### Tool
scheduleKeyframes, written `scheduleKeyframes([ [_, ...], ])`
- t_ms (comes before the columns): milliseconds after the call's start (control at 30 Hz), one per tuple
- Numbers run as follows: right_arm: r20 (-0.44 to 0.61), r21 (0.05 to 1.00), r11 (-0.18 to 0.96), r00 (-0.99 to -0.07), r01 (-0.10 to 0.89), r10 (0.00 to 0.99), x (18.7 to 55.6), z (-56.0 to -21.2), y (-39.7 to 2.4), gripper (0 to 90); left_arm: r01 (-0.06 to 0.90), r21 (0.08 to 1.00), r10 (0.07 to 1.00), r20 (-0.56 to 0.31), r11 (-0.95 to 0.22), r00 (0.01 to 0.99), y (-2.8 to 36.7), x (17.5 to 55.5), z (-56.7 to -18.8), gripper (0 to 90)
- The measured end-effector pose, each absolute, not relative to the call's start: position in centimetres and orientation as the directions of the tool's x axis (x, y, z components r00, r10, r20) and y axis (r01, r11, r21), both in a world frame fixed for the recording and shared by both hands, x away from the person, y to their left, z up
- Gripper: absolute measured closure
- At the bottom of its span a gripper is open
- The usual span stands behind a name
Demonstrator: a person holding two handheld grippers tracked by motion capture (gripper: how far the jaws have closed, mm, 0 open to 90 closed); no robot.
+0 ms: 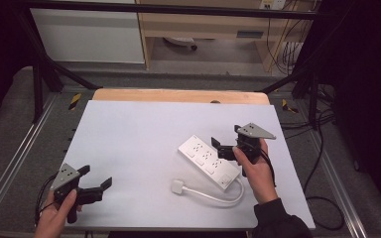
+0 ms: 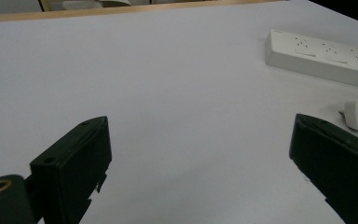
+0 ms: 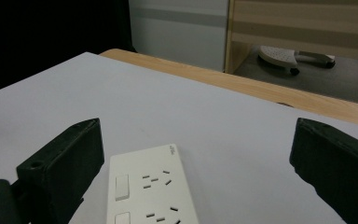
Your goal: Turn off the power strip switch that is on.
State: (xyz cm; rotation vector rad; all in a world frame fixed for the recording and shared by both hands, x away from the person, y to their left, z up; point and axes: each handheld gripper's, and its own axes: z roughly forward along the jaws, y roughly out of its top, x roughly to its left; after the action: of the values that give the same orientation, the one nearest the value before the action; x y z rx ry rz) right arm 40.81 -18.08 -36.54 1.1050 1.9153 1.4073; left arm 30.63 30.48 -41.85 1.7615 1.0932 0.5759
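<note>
Two grippers work a white table (image 1: pixel 129 129), seen from left to right. At the near left edge, the left gripper (image 1: pixel 99 184) rests low with its jaws spread wide and nothing between them, well apart from the work. Near the table's middle lies the plug (image 1: pixel 177 186), its white cable (image 1: pixel 213 197) looping right to the power strip (image 1: pixel 209 161), which sits flat and angled on the right half of the table. Over the strip's far right side hovers the right gripper (image 1: pixel 226 139), jaws released and empty; its own view looks down on the strip's socket end (image 3: pixel 149 186) between the jaws. The step in hand appears to be a grasp of the strip. Done well, that likely means lowering squarely, straddling the narrow width rather than the length, and closing on the plain side walls, clear of the switches and the cable.
</note>
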Motion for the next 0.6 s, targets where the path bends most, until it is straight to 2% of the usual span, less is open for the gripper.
scheduleKeyframes([
  [600,0.077,0.948,0.089,-0.49,0.306,0.868,40.0,-35.6,-21.3,3.5,0.421,0.895,0.869,-0.087,-0.146,0.487,30.5,30.6,-41.8,5.5],
])
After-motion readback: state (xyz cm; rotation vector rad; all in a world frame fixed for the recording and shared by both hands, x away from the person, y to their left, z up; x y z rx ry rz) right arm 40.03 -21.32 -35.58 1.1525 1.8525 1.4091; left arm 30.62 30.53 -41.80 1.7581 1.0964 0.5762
